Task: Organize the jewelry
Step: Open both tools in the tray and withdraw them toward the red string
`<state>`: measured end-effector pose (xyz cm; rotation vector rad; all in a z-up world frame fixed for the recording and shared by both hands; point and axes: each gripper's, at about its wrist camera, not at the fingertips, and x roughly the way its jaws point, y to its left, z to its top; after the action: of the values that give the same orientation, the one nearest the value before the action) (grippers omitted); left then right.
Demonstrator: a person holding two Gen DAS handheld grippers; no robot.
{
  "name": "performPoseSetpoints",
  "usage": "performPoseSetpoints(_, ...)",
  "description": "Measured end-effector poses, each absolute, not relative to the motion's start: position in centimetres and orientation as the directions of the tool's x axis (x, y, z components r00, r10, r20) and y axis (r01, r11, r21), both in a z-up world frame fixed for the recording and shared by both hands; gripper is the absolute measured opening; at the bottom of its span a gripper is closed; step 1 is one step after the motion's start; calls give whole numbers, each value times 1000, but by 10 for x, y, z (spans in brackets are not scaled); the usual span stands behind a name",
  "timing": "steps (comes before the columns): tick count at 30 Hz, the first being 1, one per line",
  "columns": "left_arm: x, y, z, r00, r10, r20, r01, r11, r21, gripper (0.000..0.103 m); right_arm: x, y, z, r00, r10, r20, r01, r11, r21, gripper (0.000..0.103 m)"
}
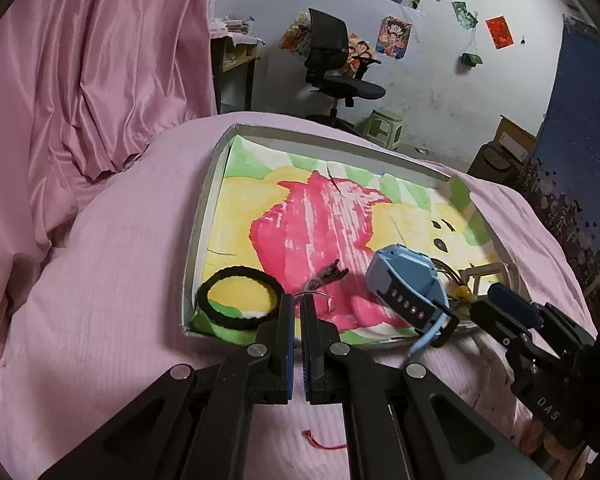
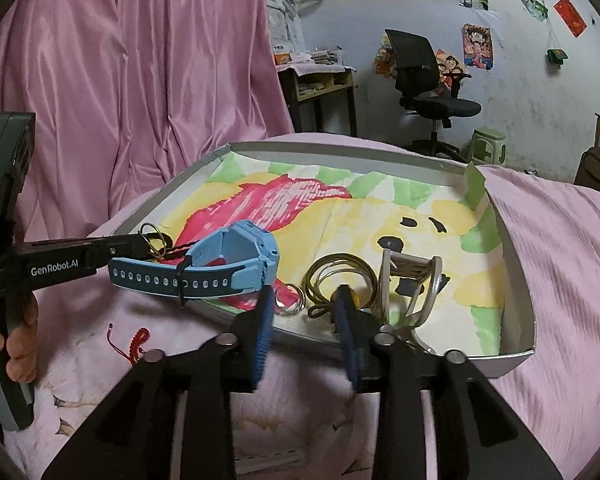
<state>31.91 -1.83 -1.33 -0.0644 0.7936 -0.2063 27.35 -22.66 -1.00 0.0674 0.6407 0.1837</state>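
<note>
Now left tool (image 1: pixel 297 300) pinches thin wire ring (image 1: pixel 314 294) over tray (image 1: pixel 204 216); right tool (image 2: pixel 304 300) part-open, empty. Risk: ring slips, snags watch (image 2: pixel 236 256).

Black two-finger grippers, left gripper (image 1: pixel 296 300) and right gripper (image 2: pixel 305 300) — blue ribbed pads, silver pivot screws, white lettering ("GenRobot.AI", "DAS"), grey-green handle.

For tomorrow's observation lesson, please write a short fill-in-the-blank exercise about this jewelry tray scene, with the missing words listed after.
1. The watch lying across the tray's near edge is ____ in colour.
2. The black fabric ring lies ____ the tray.
3. The red beaded string lies ____ the tray, on the pink cloth.

Missing words: blue; inside; outside
</note>
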Motion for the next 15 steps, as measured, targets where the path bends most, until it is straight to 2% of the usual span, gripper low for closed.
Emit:
performPoseSetpoints(7, 308, -13, -10, 698, -230, -678, 165, 973, -160, 6, 259, -226, 2, 825, 177, -536, -148, 984, 97, 39)
performPoseSetpoints(8, 305, -12, -9, 704, -237, -670, 168, 972, -167, 13, 257, -226, 3, 830, 175, -529, -147, 985, 95, 40)
performPoseSetpoints(10, 298, -12, -6, 724, -245, -645, 171, 969, -176, 45, 253, -226, 7, 840, 170, -515, -144, 985, 91, 42)
performPoseSetpoints(12, 289, -12, -1, 757, -245, -606, 177, 969, -171, 60, 249, -228, 10, 853, 162, -495, -137, 987, 87, 48)
performPoseSetpoints(15, 277, -15, 6, 783, -252, -569, 195, 968, -159, 62, 240, -229, 16, 873, 149, -464, -129, 989, 76, 54)
